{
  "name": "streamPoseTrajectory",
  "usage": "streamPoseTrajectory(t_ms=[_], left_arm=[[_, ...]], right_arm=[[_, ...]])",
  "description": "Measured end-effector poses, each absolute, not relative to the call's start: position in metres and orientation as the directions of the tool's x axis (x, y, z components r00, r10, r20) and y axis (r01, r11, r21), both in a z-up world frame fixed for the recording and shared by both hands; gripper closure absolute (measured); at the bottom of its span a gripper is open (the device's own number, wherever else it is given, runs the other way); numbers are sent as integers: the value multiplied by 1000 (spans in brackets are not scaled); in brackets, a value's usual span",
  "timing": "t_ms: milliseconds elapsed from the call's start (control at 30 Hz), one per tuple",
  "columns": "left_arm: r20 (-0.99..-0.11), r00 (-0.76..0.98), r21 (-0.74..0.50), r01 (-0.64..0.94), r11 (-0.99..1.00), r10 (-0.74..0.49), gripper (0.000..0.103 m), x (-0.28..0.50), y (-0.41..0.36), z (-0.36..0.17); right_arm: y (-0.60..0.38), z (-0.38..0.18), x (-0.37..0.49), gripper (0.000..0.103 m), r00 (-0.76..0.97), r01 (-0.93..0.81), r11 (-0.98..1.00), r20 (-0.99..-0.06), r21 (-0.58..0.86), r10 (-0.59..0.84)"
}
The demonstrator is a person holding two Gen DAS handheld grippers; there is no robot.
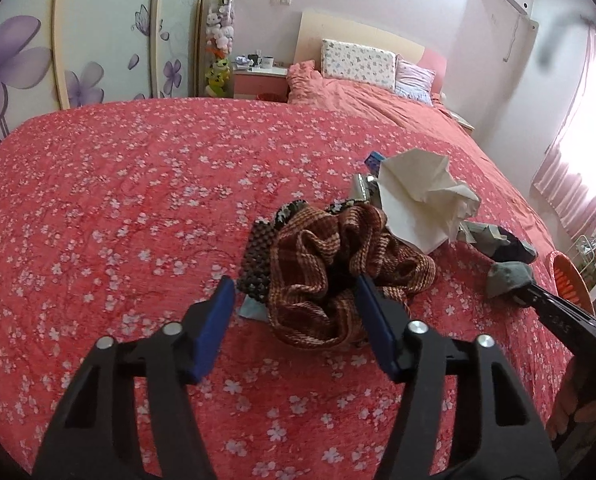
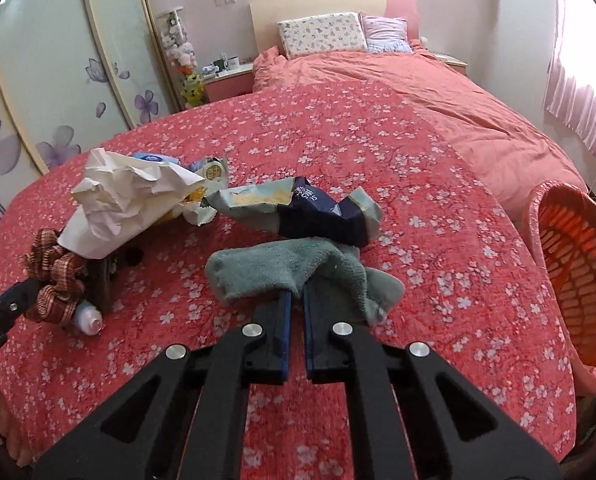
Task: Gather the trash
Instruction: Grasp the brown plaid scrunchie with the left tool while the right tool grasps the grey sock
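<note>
Clamping the grey sock (image 2: pixel 298 268) tight near the bed's (image 2: pixel 378 140) right edge, right tool (image 2: pixel 293 300) sits close to the basket (image 2: pixel 570 256). Left tool (image 1: pixel 293 292) gapes around the scrunchie (image 1: pixel 338 272), not pinching yet.

Tongs: two, left tongs (image 1: pixel 293 300) and right tongs (image 2: pixel 293 300)
Crumpled white papers: one (image 2: pixel 125 200)
Snack wrappers: one blue and cream (image 2: pixel 310 212), one small yellow (image 2: pixel 213 170)
Grey-green socks: one (image 2: pixel 298 272)
Plaid scrunchies: one (image 1: pixel 338 272)
Small white bottles: one (image 2: pixel 87 318)
Orange baskets: one (image 2: pixel 570 256)
Pillows: two (image 2: pixel 322 34)
</note>
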State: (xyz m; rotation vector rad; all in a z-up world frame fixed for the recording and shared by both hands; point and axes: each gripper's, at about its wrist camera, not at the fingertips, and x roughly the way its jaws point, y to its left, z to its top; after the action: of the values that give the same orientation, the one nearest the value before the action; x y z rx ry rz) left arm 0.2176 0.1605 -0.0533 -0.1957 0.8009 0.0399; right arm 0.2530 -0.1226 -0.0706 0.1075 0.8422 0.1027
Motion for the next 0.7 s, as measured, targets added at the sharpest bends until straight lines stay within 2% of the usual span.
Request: streamPoseTrajectory(t_ms=[133, 267, 400, 700], left_arm=[[-728, 684, -181, -110, 977, -58, 57, 225, 161, -55], [-733, 679, -164, -114, 980, -44, 78, 229, 157, -56], [-724, 688, -167, -104, 980, -50, 89, 225, 157, -54], [-667, 743, -183, -90, 979, -56, 91, 202, 157, -25]], right_arm=[[-126, -67, 249, 98, 671, -53, 989, -729, 138, 138], [-132, -61, 241, 98, 684, -53, 987, -714, 154, 148], [-137, -55, 236, 98, 701, -46, 985, -698, 164, 149], [-155, -40, 223, 98, 742, -25, 983, -656, 180, 139]])
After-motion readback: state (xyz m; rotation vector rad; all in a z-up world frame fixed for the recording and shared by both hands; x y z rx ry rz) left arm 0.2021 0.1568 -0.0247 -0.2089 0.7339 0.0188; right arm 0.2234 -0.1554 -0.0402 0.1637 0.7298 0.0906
